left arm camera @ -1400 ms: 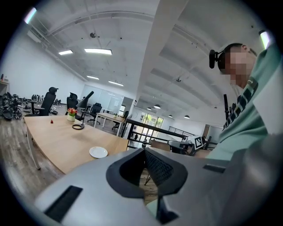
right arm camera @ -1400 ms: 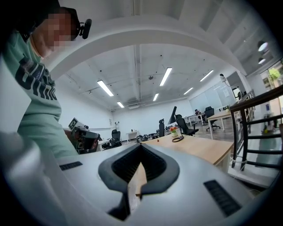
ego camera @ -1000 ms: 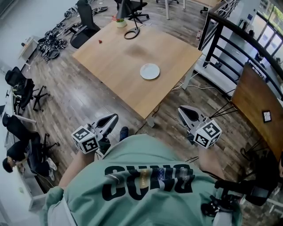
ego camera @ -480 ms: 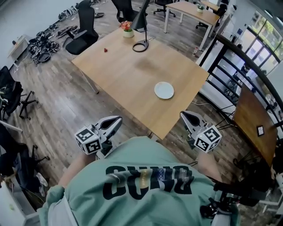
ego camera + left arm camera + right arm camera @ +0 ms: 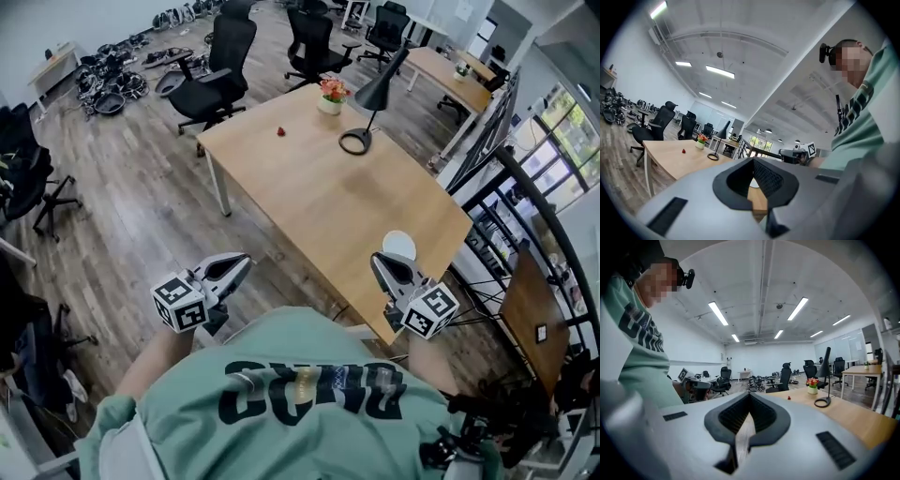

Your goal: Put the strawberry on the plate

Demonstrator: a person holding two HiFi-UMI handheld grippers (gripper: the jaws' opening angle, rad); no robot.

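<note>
A small red strawberry (image 5: 280,131) lies near the far left corner of the wooden table (image 5: 309,197). It also shows as a red dot in the left gripper view (image 5: 684,151) and the right gripper view (image 5: 789,398). The white plate (image 5: 399,244) sits by the table's near right edge, partly hidden behind my right gripper (image 5: 377,259). That gripper hangs just short of the plate, shut and empty. My left gripper (image 5: 246,259) is over the floor off the table's near left side, also shut with nothing in it. Both are far from the strawberry.
A black desk lamp (image 5: 361,139) and a small flower pot (image 5: 330,98) stand at the table's far end. Black office chairs (image 5: 225,56) are behind the table. A dark railing (image 5: 502,178) runs along the right, and another desk (image 5: 455,75) stands further back.
The table has swung in view and come closer. The plate now lies right by the right gripper. Both grippers keep their place in front of the body, still shut.
</note>
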